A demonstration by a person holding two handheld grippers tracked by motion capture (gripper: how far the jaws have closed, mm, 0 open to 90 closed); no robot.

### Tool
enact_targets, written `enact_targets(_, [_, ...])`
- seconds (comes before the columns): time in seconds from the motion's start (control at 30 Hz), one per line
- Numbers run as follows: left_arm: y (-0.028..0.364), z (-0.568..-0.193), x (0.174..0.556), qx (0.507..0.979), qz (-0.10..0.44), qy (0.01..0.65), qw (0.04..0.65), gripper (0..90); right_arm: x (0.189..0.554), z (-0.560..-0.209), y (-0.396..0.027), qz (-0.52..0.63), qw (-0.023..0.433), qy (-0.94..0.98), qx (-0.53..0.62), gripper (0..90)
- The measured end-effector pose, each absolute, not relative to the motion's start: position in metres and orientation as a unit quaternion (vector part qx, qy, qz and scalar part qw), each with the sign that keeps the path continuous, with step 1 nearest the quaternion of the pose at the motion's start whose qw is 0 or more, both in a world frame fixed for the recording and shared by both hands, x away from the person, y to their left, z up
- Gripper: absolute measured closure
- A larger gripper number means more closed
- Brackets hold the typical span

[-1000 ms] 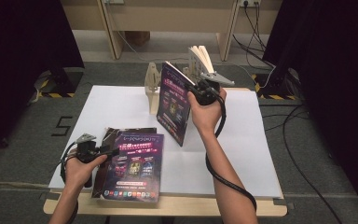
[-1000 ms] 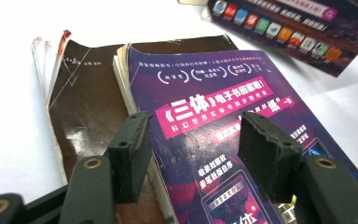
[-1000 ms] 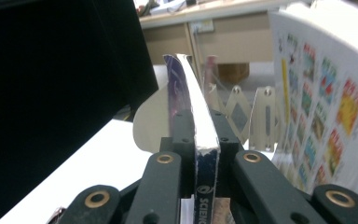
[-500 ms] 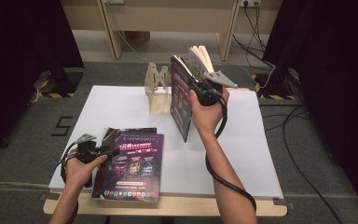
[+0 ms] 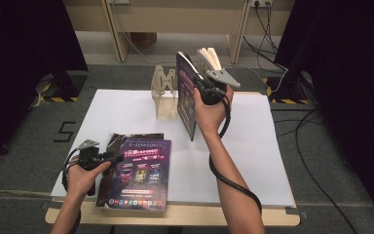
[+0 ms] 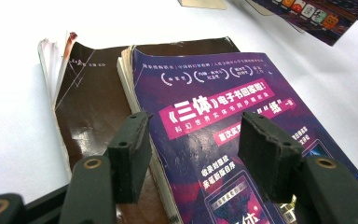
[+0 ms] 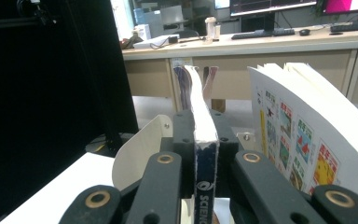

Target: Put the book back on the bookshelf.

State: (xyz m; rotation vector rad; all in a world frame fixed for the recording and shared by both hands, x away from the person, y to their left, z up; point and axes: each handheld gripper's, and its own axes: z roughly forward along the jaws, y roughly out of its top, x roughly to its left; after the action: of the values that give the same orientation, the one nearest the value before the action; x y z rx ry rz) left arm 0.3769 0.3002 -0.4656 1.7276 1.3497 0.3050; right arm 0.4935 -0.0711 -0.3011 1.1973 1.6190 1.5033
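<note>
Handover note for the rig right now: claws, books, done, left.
Right claw: shut on the spine of the purple book, held upright above the table, beside the wooden rack.
Left claw: open, jaws over the flat purple book, which lies on the brown book at the near edge.
Done: one book lifted.
Left: probably rack it, then the other two.

My table (image 5: 268, 146) wore a white sheet; a brown book (image 5: 111, 146) lay at seven o'clock, a wooden rack (image 5: 164, 97) at twelve.
</note>
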Motion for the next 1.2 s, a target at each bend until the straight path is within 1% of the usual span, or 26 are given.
enact_targets(0.47, [0.301, -0.469, 0.378, 0.699, 0.122, 0.546, 0.445, 43.0, 0.515, -0.299, -0.061, 0.571, 0.328, 0.601, 0.453, 84.7])
enact_targets(0.73, [0.301, -0.469, 0.378, 0.699, 0.122, 0.546, 0.446, 43.0, 0.523, -0.309, -0.057, 0.561, 0.340, 0.599, 0.459, 84.6])
enact_targets(0.87, [0.301, -0.469, 0.378, 0.698, 0.121, 0.547, 0.446, 43.0, 0.524, -0.317, -0.057, 0.559, 0.340, 0.599, 0.462, 84.5])
enact_targets(1.2, [0.299, -0.469, 0.378, 0.700, 0.121, 0.546, 0.445, 43.0, 0.515, -0.320, -0.056, 0.544, 0.354, 0.608, 0.457, 83.6])
